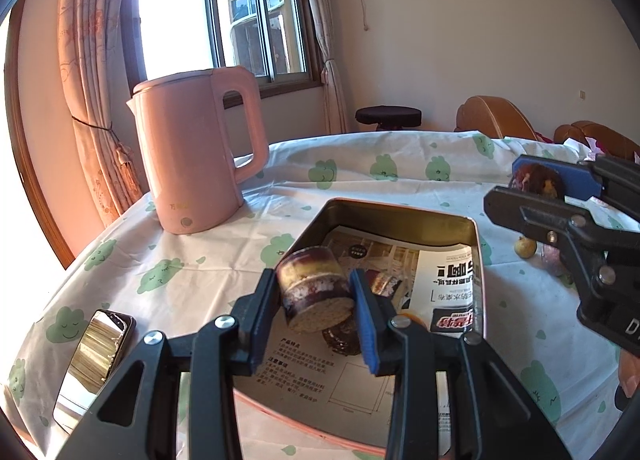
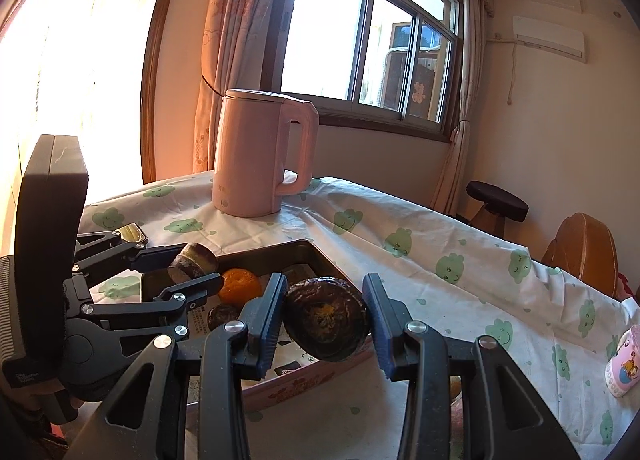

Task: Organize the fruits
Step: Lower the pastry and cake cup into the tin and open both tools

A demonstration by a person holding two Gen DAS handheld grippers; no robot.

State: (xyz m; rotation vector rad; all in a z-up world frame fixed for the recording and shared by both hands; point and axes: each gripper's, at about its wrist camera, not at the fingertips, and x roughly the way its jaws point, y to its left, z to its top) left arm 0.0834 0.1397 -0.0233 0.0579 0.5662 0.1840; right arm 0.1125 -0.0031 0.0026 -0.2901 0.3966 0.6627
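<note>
Left gripper [image 1: 316,300] pinches a layered purple-and-cream cylinder [image 1: 314,292] above the tin [image 1: 478,260].

Printed paper sheet [image 1: 436,280] lining the rectangular metal tin [image 1: 316,228]: Chinese print, bold black headline upside down, not legible.

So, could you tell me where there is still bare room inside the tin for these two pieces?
The tin is free along its far wall and right side, where only printed paper shows. The near-left part is crowded: an orange and dark pieces lie there, below the left gripper.
</note>
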